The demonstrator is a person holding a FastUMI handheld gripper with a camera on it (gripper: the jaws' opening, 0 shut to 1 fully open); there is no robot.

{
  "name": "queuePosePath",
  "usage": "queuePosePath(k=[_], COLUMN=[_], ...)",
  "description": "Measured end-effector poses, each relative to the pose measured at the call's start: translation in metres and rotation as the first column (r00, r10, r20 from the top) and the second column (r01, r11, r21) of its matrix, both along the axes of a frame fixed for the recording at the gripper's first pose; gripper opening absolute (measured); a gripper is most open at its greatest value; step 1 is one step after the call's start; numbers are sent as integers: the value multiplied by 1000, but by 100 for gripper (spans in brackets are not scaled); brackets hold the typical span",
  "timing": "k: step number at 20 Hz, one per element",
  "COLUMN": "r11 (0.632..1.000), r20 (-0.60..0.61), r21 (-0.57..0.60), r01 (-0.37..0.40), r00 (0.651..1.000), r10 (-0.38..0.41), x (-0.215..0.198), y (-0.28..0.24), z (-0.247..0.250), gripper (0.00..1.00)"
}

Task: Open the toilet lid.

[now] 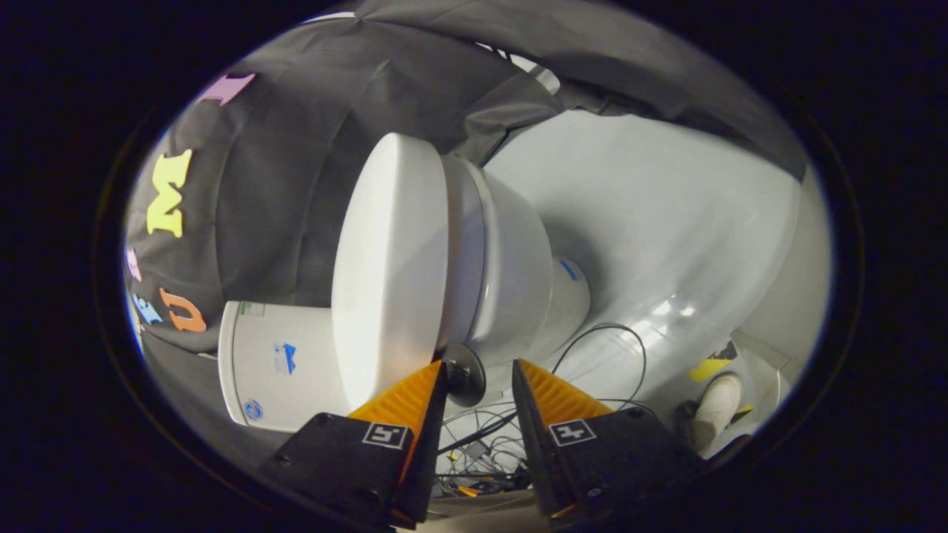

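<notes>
Floor (pixel 666 222) of pale, glossy sheeting spreads behind everything, catching soft glare. Toilet (pixel 511 274) stands on it, white and smooth, appearing rolled sideways in the tilted gripper view, with its tank (pixel 274 363) set against the dark cloth wall. Toilet lid (pixel 389 259) is a broad, rounded white oval lying closed against the bowl, just ahead of the fingers. A small round grey knob (pixel 465 374) juts at the lid's near edge, next to the left finger's tip. The gripper (pixel 478 381) has its ribbed orange fingers (pixel 404 400) spread apart, pinching nothing. Thin black cables (pixel 615 348) loop across the floor beyond them.
</notes>
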State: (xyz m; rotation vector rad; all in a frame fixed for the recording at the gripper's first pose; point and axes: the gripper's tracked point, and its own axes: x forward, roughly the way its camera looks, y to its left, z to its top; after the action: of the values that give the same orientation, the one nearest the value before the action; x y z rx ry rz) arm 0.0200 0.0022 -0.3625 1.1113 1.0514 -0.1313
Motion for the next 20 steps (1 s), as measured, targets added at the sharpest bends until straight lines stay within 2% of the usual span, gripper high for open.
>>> queuePosePath(k=[2,5,8,20], r11=[998,990,981,971], r20=[0,-1,16,8], r21=[47,129,178,212], r01=[30,48,78,107], r00=[1000,999,996,994], r10=[-30,-48,-82,-111], x=[3,6,11,12], y=[2,11,13,13], z=[2,3,3,4], gripper=[48,32,31,24])
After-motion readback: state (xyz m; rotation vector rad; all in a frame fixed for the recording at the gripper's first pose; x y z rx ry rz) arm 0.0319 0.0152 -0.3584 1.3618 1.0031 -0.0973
